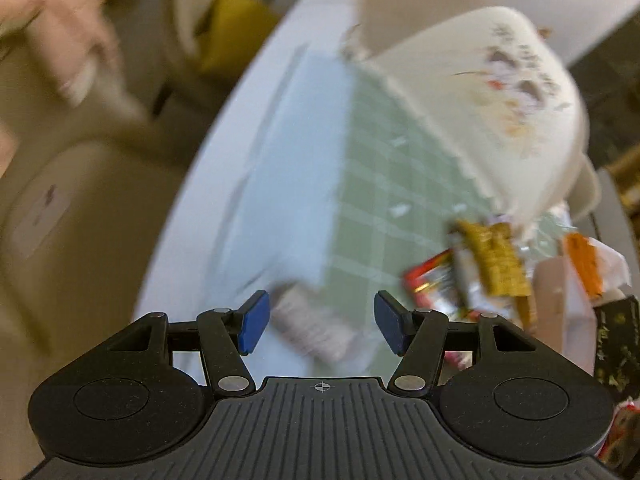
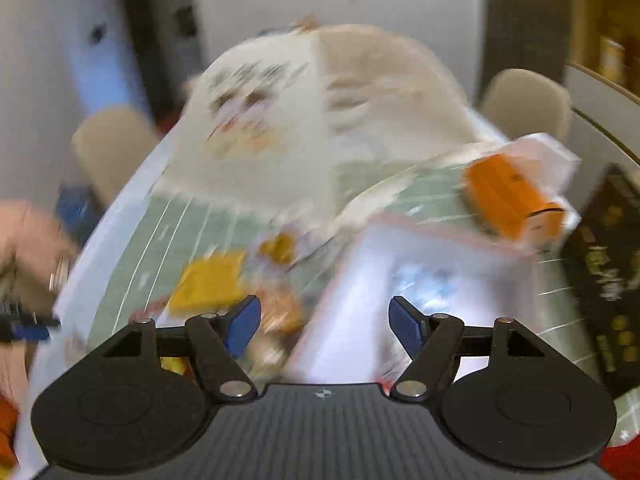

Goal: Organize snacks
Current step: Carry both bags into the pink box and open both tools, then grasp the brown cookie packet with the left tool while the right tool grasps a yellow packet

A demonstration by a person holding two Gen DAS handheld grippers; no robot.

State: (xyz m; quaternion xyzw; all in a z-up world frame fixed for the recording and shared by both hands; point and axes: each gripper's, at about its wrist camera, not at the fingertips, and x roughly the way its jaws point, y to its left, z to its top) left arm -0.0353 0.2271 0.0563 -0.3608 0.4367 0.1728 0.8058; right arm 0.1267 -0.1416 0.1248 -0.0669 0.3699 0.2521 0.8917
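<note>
Both my left gripper and right gripper gape empty above the snack packets; I should slow, pick one near the mat edge.

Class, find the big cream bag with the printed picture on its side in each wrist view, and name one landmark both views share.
Left wrist view: the cream bag fills the upper right, standing on the far part of the green checked mat.
Right wrist view: the cream bag stands at upper centre, behind the scattered snack packets.
Shared landmark: the orange and white packet, right of the bag in both.
</note>
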